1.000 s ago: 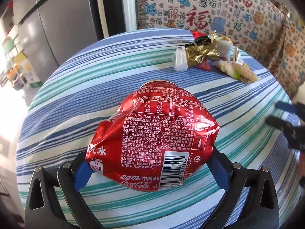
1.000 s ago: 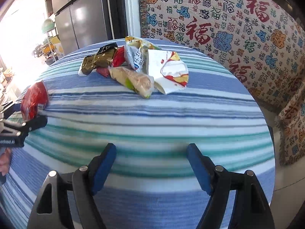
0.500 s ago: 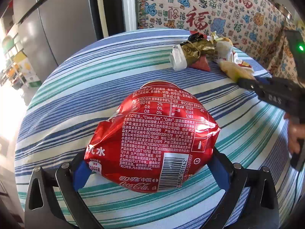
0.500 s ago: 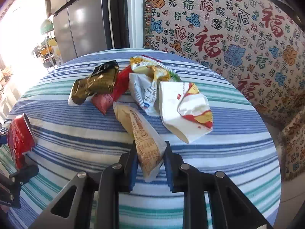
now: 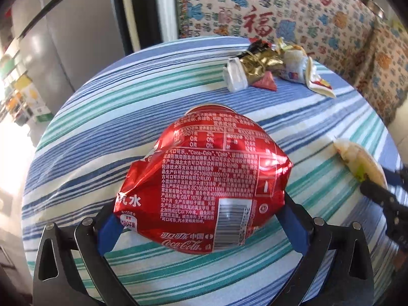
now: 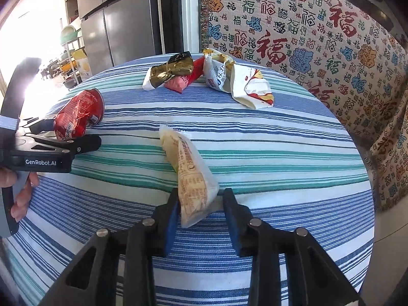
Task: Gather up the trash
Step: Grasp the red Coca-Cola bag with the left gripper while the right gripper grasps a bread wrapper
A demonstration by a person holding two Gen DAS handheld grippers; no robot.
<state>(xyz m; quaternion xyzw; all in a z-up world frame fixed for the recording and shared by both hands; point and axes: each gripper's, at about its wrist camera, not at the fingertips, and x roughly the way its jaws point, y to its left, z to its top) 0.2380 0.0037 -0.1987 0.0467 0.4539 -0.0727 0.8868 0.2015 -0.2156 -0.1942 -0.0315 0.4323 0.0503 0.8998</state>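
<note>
Crushed red aluminium can, light, dented, slick, pinched across its sides by left gripper over striped table; right gripper looks part-spread around soft cream wrapper, hold uncertain

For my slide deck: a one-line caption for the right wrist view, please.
Right tool around a pale snack wrapper on the striped tablecloth; left tool holds a crushed Coca-Cola can.

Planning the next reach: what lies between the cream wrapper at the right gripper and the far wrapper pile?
Only bare striped tablecloth, clear in the right wrist view; cream wrapper and wrapper pile lie apart.
</note>
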